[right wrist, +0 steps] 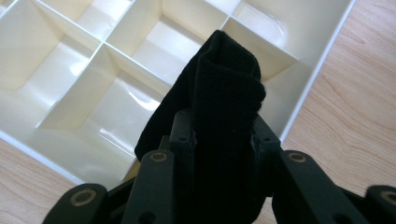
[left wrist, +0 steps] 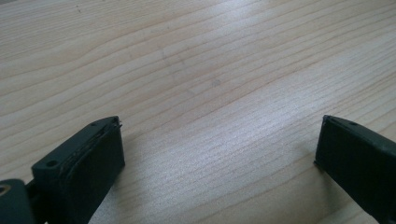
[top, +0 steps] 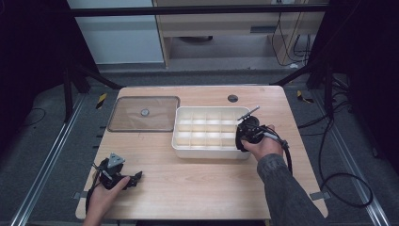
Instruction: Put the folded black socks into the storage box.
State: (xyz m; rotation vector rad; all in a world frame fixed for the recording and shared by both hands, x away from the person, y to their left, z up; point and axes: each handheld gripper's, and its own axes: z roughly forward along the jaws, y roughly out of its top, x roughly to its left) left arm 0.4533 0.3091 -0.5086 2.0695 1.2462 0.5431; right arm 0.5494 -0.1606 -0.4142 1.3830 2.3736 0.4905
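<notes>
So the right gripper is clamped on a folded piece of black fabric, maybe a sock or a strap, hard to tell from this angle. It's hovering over the white plastic tray with the grid of compartments, at the tray's right edge near the front corner. The clear flat lid lies just left of the tray on the light wooden worktop. The left gripper sits well to the tray's front left, jaws spread wide with nothing between them.
</notes>
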